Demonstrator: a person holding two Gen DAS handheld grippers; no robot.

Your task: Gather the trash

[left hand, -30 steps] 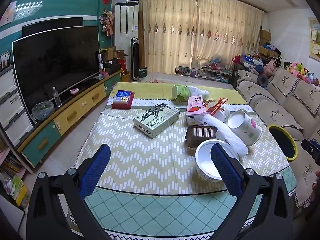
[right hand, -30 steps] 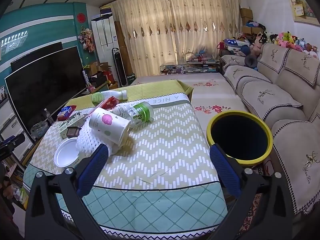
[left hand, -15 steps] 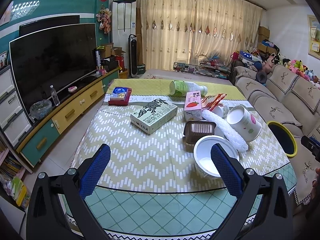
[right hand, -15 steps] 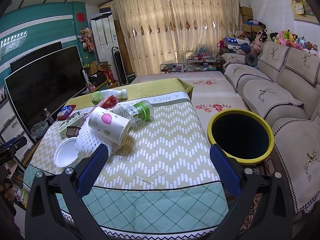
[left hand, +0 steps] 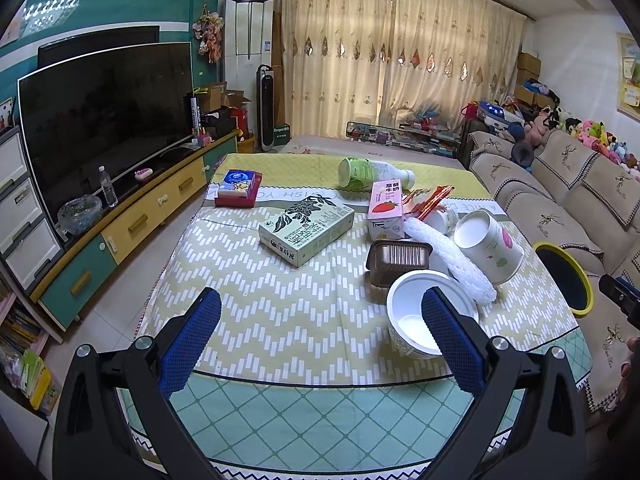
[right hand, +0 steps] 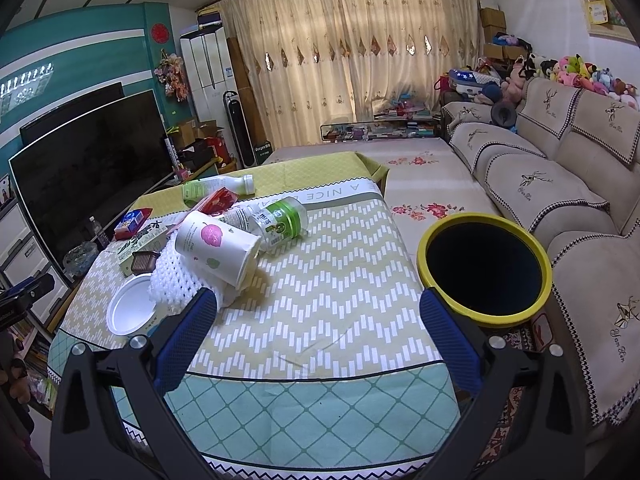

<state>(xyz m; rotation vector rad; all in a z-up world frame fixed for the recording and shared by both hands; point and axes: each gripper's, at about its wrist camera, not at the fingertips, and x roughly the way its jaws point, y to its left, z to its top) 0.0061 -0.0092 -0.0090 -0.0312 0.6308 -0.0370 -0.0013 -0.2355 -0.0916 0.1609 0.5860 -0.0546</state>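
Fingers [left hand: 198, 320] of the left gripper [left hand: 320, 320] and right gripper [right hand: 318, 320] are spread wide, grasping nothing, above the near table [right hand: 320, 400] edge. Trash lies clustered: white bowl [left hand: 424, 320], paper cup [right hand: 218, 246], pink carton [left hand: 386, 210], green box [left hand: 306, 230]. Likely risks: the tipped cup rolling away, or the light bowl skidding off the edge. Cloth lettering reads "A NICE"; the bin [right hand: 484, 266] stands beside the table.

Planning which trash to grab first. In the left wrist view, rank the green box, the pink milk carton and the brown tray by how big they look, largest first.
1. Green box, clearly largest.
2. and 3. Pink milk carton and brown tray look about alike; the tray lies nearer the camera, so I won't rank them.
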